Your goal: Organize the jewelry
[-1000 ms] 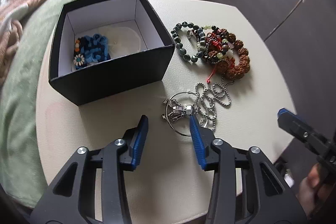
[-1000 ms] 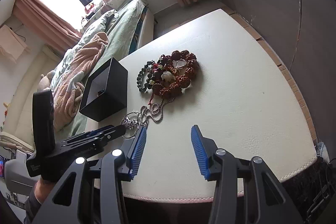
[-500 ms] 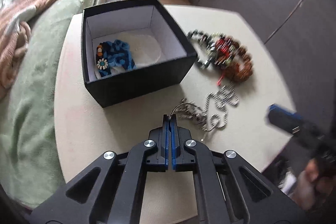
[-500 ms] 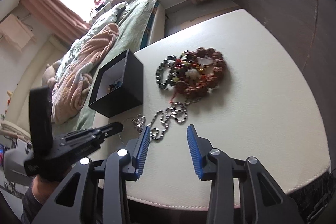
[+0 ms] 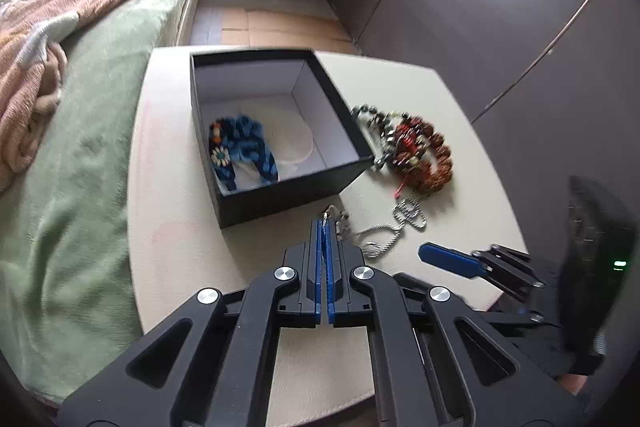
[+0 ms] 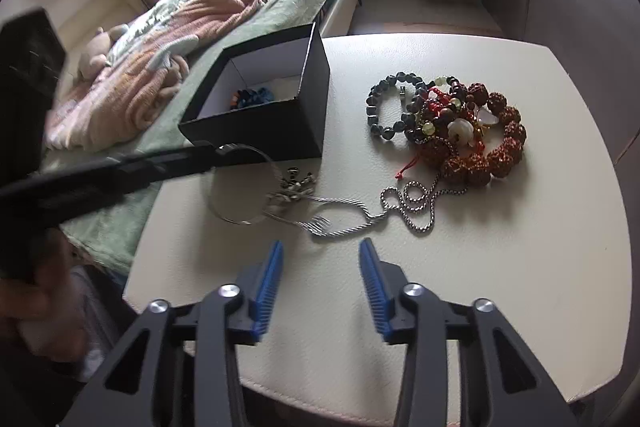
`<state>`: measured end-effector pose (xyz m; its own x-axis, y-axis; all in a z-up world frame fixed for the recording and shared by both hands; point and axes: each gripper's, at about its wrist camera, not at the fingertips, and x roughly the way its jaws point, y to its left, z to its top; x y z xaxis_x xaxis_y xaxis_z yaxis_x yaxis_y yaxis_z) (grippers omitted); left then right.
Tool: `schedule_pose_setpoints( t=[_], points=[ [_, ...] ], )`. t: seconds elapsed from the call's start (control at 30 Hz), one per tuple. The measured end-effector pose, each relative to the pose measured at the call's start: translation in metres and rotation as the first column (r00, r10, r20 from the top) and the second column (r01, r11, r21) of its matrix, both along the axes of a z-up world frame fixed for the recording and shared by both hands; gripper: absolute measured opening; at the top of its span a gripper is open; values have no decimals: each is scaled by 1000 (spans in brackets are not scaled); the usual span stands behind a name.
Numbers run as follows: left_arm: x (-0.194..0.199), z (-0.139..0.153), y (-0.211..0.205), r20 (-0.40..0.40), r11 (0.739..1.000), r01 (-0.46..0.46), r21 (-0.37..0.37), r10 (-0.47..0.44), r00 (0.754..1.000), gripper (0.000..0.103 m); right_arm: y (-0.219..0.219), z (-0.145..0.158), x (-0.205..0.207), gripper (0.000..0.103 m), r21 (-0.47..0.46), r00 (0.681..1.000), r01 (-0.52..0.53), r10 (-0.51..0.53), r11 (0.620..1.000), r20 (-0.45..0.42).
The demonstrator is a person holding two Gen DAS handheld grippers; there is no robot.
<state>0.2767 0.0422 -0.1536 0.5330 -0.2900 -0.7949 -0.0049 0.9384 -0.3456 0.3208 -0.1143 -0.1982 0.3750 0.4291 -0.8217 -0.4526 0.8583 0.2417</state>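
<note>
My left gripper [image 5: 323, 227] is shut on the silver ring of a silver chain necklace [image 6: 340, 211] and lifts the ring [image 6: 244, 183] off the white table [image 6: 500, 267], just in front of the open black box [image 5: 276, 131]. The chain [image 5: 400, 223] still trails on the table. A blue beaded bracelet [image 5: 244, 151] lies inside the box. A pile of beaded bracelets [image 6: 452, 127] lies right of the box; it also shows in the left wrist view [image 5: 412, 151]. My right gripper [image 6: 320, 267] is open and empty, just short of the chain.
A bed with a green cover [image 5: 80, 131] and a pink blanket [image 5: 52, 7] runs along the table's left side. Dark wardrobe doors [image 5: 500, 7] stand behind the table. The table edge [image 6: 320, 399] is near my right gripper.
My left gripper closed on the necklace's ring and raised it toward the box. The chain has been dragged left. My right gripper moved in closer to the chain, still open.
</note>
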Motion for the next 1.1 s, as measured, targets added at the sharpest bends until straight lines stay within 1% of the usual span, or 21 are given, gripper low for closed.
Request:
schedule_pose_setpoints(
  t=[0.07, 0.13, 0.2, 0.33, 0.4, 0.47, 0.53, 0.63, 0.67, 0.77, 0.83, 0.9, 0.97, 1.1],
  points=[
    [-3, 10, 3, 21, 1000, 1, -1, -1, 1000, 3, -5, -1, 5, 52, -4, 999, 33, -33, 999, 2],
    [-6, 20, 5, 42, 1000, 2, -1, -2, 999, 3, -13, -4, 13, 52, -2, 996, 92, -92, 996, -16],
    [-9, 27, 7, 60, 1000, 3, 1, -3, 998, 3, -16, -7, 19, 52, -39, 991, 132, -132, 991, -9],
    [-13, 36, 10, 79, 1000, 7, -18, -6, 997, 3, -6, -16, 27, 53, -90, 989, 149, -150, 985, -10],
    [-16, 40, 12, 89, 999, 7, -35, -4, 996, 3, 2, -17, 28, 53, -109, 989, 146, -147, 983, 6],
    [-19, 46, 13, 102, 999, 10, -48, -5, 995, 3, 7, -17, 30, 53, -113, 989, 148, -147, 983, 11],
    [-23, 55, 15, 122, 998, 14, -54, -7, 993, 3, 4, -16, 34, 53, -70, 986, 163, -164, 984, -17],
    [-26, 69, 16, 148, 998, 17, -62, -7, 989, 3, -13, -16, 37, 53, 40, 980, 185, -181, 982, -82],
    [-26, 73, 16, 157, 998, 19, -62, -9, 988, 3, -17, -15, 34, 52, 58, 980, 185, -180, 981, -80],
    [-28, 87, 15, 183, 998, 33, -59, -22, 983, 3, -18, -9, 22, 53, 60, 990, 142, -140, 988, -33],
    [-28, 94, 14, 194, 998, 40, -56, -29, 981, 3, -12, -6, 13, 54, 57, 995, 96, -96, 994, -14],
    [-29, 98, 14, 201, 997, 46, -60, -33, 979, 3, -3, -1, 8, 66, 30, 997, 71, -71, 997, 24],
    [-30, 104, 13, 208, 997, 50, -62, -36, 977, 3, 7, 4, 6, 70, 3, 997, 49, -49, 999, 59],
    [-34, 111, 12, 220, 997, 50, -56, -37, 975, 3, 16, 14, 12, 70, -48, 992, 68, -62, 997, 109]
  ],
)
